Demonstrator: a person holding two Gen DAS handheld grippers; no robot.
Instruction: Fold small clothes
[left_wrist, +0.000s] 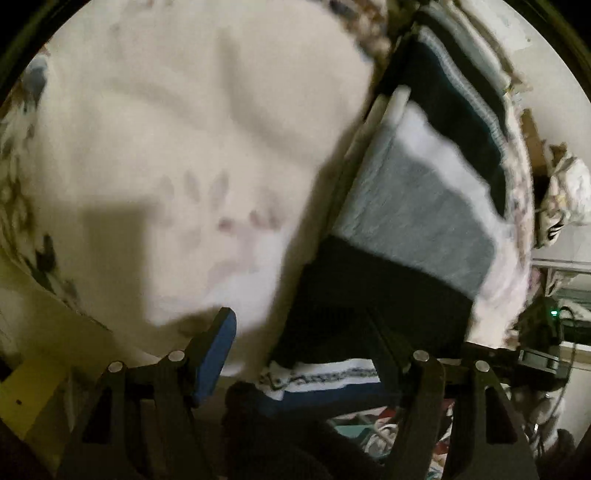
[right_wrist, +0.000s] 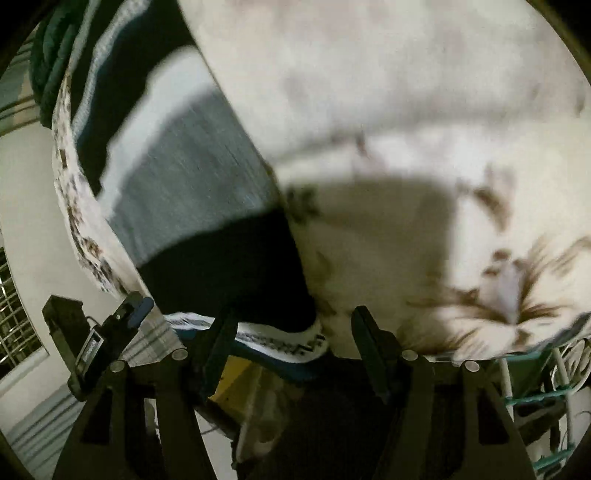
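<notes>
Both wrist cameras look steeply down, close over the floral bedsheet. The left view has the folded striped garment at its right; the right view, at its left.

One striped garment, two tongs

Left gripper: black linkage arms, silver pivot pins, blue pad on one finger. Right gripper: same black arms, silver pins, black fingers.
</notes>
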